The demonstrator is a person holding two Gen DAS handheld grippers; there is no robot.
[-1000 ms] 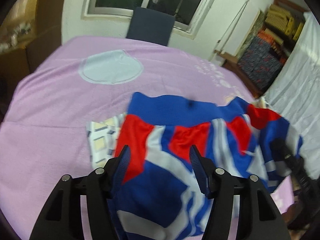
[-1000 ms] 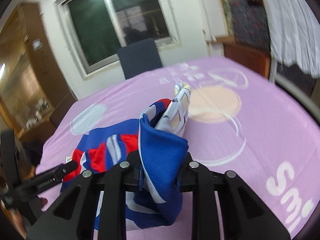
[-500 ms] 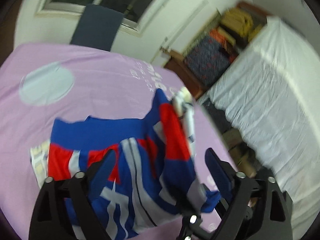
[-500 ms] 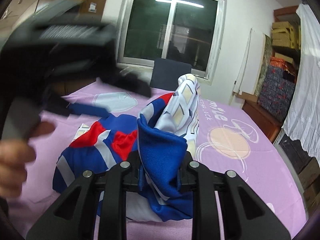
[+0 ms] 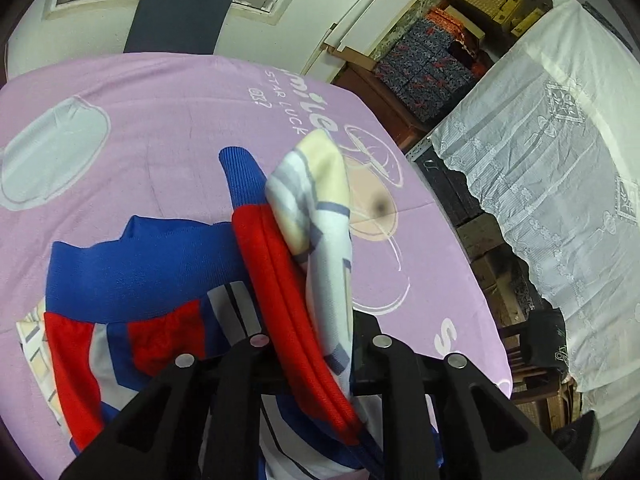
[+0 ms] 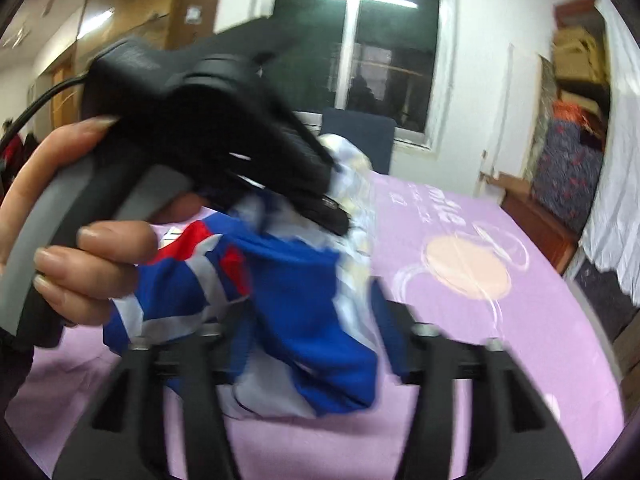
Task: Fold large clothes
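Left gripper (image 5: 316, 344) — jaws closing on a bunched fold of the garment (image 5: 160, 280), red and white-grey cloth pinched between them and standing up past the tips. The cloth rises in a ridge ahead of it, pale cream-and-grey lining outermost, blue ribbed band behind.

The rest of the garment lies spread on the desk (image 5: 168, 120) to the left of that ridge: blue band across the top, red and white panels below. The desk wears a lilac cover printed with pale circles and white lettering.

Right gripper (image 6: 316, 328) — jaws opening, standing apart. Blue cloth hangs loose between them; the pads do not seem to press it, though the picture is blurred.

From the right wrist view the person's left hand (image 6: 76, 248) sits large at the left edge, fingers wrapped round the grey handle of the other gripper, whose black body reaches across to the raised white-and-blue fold.

Beyond the desk: a dark blue chair (image 5: 180, 8) under a window (image 6: 360, 48), stacked patterned boxes (image 5: 432, 56) on a wooden shelf, and a white lace cloth (image 5: 560, 184) draped at the right.
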